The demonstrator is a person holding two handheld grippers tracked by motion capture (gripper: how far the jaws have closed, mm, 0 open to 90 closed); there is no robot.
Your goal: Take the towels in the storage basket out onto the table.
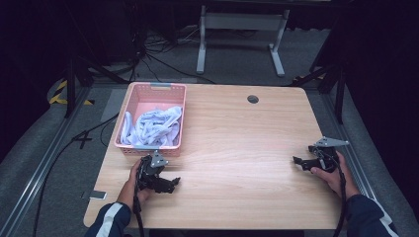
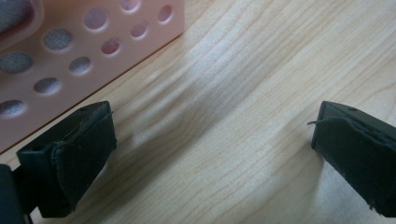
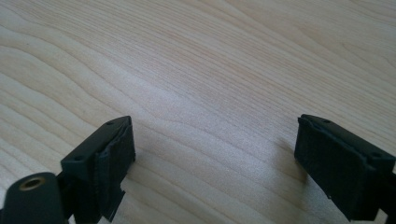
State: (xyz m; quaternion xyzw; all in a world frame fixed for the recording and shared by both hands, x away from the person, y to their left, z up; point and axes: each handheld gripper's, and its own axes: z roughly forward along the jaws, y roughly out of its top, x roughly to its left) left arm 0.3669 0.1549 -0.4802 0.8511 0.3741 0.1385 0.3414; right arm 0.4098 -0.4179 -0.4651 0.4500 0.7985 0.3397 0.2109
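A pink perforated basket (image 1: 132, 101) stands at the table's left side, holding a heap of white and pale blue cloths (image 1: 153, 127). My left gripper (image 1: 174, 183) rests low over the wood just in front of the basket, open, with nothing between its jaws. In the left gripper view the basket wall (image 2: 88, 42) shows at the upper left, and the gripper (image 2: 212, 149) has bare wood between its jaws. My right gripper (image 1: 296, 162) is near the table's right edge, pointing left, open and empty. The right gripper view has that gripper (image 3: 215, 154) over bare wood.
The wooden table (image 1: 237, 148) has a round grey cable grommet (image 1: 253, 99) near its far edge. Beyond the table stand a white desk frame (image 1: 241, 34) and cables on the grey floor. A small grey card (image 1: 97, 195) lies by the table's front left corner.
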